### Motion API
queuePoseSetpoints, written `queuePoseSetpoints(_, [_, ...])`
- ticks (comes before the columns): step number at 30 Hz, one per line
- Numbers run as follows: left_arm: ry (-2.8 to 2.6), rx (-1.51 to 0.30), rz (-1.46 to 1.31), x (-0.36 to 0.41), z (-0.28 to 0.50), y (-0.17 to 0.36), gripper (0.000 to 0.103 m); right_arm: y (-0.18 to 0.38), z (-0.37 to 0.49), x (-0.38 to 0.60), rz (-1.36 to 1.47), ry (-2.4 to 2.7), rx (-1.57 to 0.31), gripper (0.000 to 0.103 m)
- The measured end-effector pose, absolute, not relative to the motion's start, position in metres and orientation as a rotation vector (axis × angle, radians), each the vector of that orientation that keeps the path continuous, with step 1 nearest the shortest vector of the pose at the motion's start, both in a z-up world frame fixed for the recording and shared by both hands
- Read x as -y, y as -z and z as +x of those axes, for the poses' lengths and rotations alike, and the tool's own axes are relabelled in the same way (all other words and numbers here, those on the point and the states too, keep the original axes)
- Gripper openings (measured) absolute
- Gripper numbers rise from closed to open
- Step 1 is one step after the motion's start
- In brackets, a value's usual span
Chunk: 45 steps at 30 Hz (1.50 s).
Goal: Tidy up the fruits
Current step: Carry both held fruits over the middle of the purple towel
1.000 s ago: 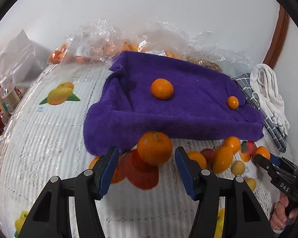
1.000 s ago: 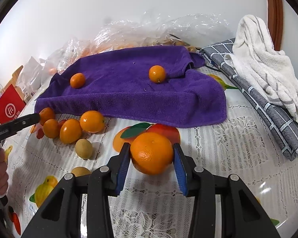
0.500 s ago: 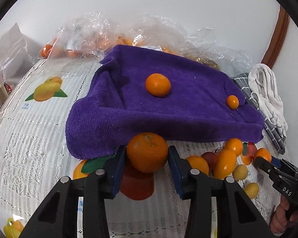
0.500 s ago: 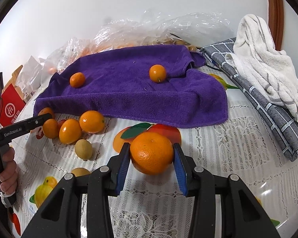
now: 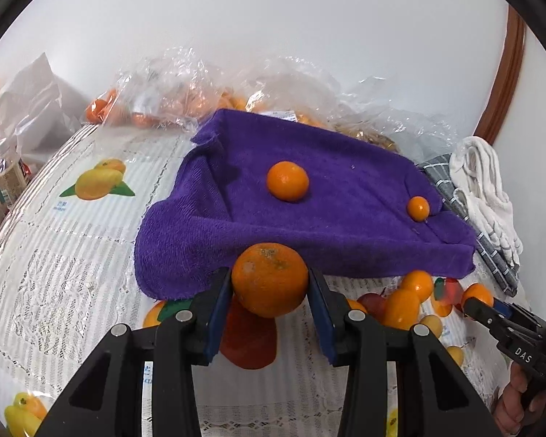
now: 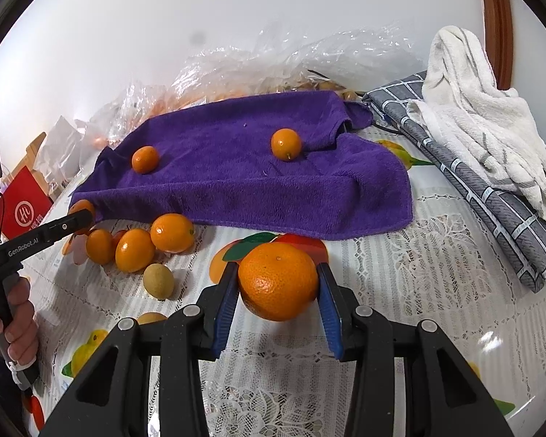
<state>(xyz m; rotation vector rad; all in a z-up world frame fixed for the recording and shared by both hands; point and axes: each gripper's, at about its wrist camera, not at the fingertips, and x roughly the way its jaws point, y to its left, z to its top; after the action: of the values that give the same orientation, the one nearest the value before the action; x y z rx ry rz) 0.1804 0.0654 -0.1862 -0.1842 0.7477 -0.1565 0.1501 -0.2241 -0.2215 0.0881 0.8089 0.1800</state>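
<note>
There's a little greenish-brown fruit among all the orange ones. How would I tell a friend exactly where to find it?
Start at the purple towel spread across the table and drop to its front left edge, where a cluster of loose oranges lies on the lace tablecloth. The greenish-brown fruit sits just in front of that cluster, nearer the camera. It is the only dull, olive-tan piece there, and smaller than its orange neighbours.

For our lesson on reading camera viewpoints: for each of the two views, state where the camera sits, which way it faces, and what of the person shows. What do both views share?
Left wrist: rides the left gripper, facing the purple towel and wall; its fingers clamp a large orange; the right gripper and hand show far right.
Right wrist: rides the right gripper, facing the same towel; it clamps another orange; the left hand shows far left.
Shared: the towel, two small oranges on it, loose fruit.
</note>
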Motion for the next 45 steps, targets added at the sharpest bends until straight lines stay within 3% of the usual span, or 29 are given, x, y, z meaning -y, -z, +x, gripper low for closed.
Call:
queuePoseSetpoints(26, [0.164, -0.639, -0.188, -0.068, 0.164, 0.163, 0.040, 0.173, 0.146, 0.222, 0.082, -0.171, -0.709, 0.042])
queuePoseSetpoints(38, [0.117, -0.639, -0.181, -0.071, 0.200, 0.137, 0.040, 0.158, 0.212, 0.221, 0.071, -0.191, -0.707, 0.042])
queuePoseSetpoints(45, [0.084, -0.673, -0.198, -0.066, 0.249, 0.151, 0.040, 0.176, 0.265, 0.218, 0.103, -0.180, -0.743, 0.042])
